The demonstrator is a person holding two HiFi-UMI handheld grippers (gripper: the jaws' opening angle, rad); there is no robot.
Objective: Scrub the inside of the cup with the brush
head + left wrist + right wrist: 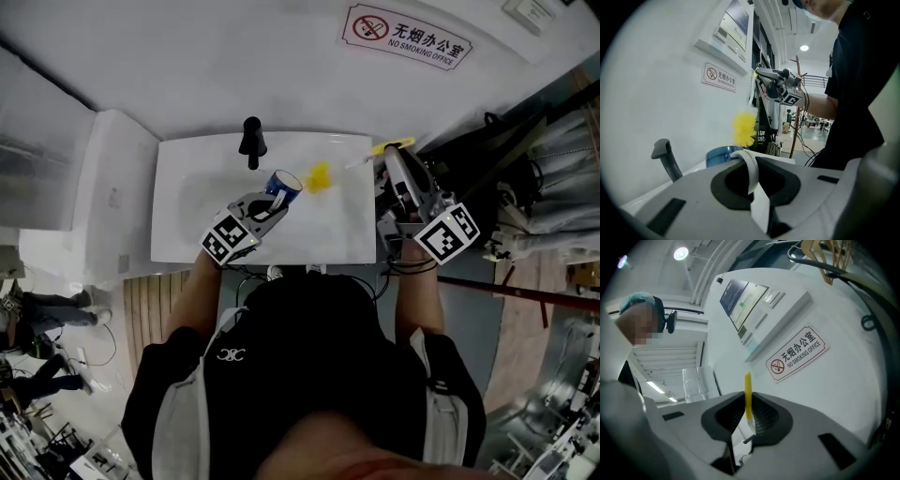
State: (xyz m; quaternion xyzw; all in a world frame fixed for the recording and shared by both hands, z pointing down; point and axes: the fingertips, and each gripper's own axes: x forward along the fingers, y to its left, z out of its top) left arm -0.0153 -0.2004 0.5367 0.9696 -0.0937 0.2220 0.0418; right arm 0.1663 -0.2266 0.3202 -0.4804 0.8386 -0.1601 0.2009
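Note:
A blue cup [281, 184] hangs over the white sink [187, 234], tilted with its mouth toward the right. My left gripper [272, 202] is shut on the cup's white handle [750, 171]; the blue rim [722, 154] shows just beyond the jaws. The brush's yellow bristle head [319, 175] floats just right of the cup's mouth, outside it, and in the left gripper view the bristle head [744, 127] is above the rim. My right gripper [390, 157] is raised at the sink's right end, shut on the brush's yellow handle [748, 394].
A black faucet [251, 141] stands at the sink's back edge, left of the cup. A no-smoking sign [406, 37] hangs on the white wall behind. Cables and dark gear [506, 150] crowd the right side; a white cabinet [103, 187] flanks the left.

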